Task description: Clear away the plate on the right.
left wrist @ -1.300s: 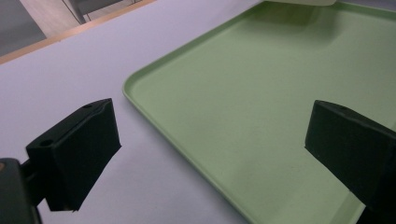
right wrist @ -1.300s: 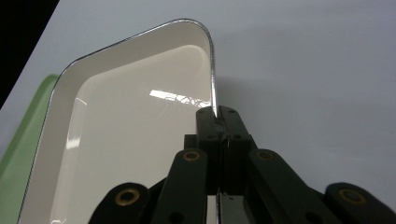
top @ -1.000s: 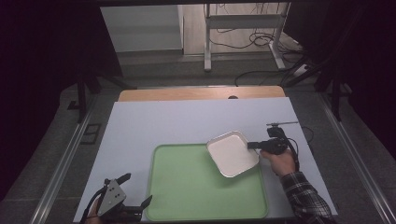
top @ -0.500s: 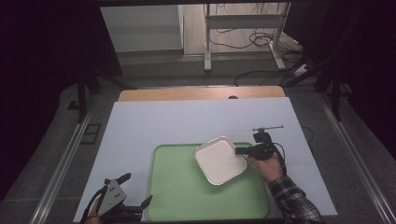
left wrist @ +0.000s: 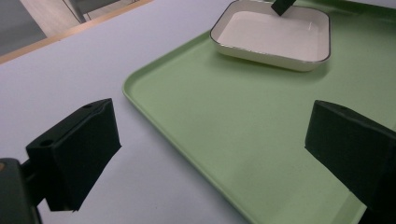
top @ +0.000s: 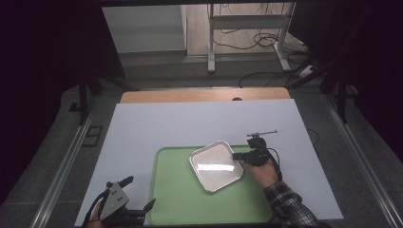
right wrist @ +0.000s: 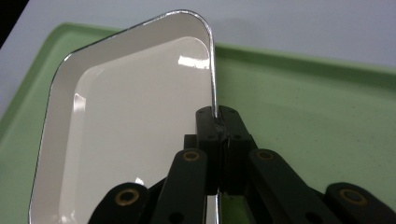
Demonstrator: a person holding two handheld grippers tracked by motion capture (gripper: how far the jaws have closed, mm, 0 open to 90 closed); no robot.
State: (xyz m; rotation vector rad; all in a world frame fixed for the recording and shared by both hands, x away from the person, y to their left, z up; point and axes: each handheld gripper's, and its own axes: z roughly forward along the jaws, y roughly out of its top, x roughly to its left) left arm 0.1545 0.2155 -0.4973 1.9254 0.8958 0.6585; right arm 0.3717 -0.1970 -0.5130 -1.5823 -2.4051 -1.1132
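The right gripper (top: 239,156) clamps the white dish's (top: 216,165) rim (over the green tray (top: 176,199)).

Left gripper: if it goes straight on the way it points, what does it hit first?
Probably the green tray: the open left gripper looks across its near rim, and the white dish lies farther along. Depth is unclear.

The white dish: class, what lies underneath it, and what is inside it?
Under the white dish lies the green tray. The right gripper pinches its rim. The inside looks bare, showing only glare. The tray surface directly beneath it is covered.
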